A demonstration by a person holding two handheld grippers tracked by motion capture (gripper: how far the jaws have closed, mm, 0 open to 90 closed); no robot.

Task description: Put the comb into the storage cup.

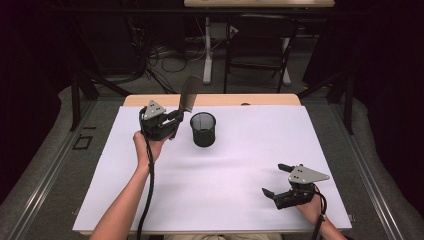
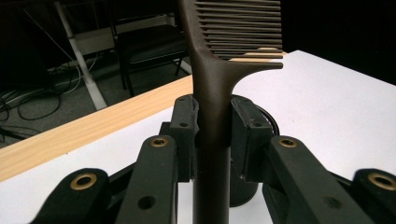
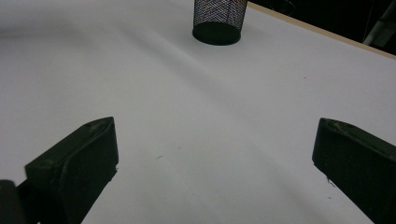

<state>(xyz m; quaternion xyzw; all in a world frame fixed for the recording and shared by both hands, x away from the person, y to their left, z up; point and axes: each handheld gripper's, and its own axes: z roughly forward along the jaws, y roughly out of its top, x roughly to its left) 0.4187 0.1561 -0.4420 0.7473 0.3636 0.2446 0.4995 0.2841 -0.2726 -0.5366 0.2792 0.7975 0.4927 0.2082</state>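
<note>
Holding the comb (image 1: 189, 95) in the left gripper (image 1: 172, 120), just beside the mesh cup (image 1: 203, 129) on its left and level with its rim, not yet over the opening. Clamped by the handle, with the jaws closed hard on the dark shaft (image 2: 212, 93) and the toothed end sticking up and tilting away from the cup's near side.

Looks like a drop into the cup, judging from this. Several ways to spoil it:

- Letting go short of the opening, which would send the comb down the outside of the cup and flat onto the white sheet (image 1: 240, 170).
- Coming across too low and knocking the rim with the handle's lower end or the gripper's knuckles. Likely enough to tip or skid the cup, being light mesh and held down by nothing.
- Catching the teeth in the mesh, if lowered teeth first or at a slant.
- Twisting in the grip, since pinched on a narrow round shaft with the heavy toothed end high above the jaws.
- Releasing at a lean, leaving the long comb propped on one side of the rim and perhaps pulling the cup over.

No help ready from the right gripper (image 1: 274, 178), well apart from the cup on its near right, low over the sheet, jaws spread wide and gripping nothing, pointed toward the cup (image 3: 218, 18) from afar.
</note>
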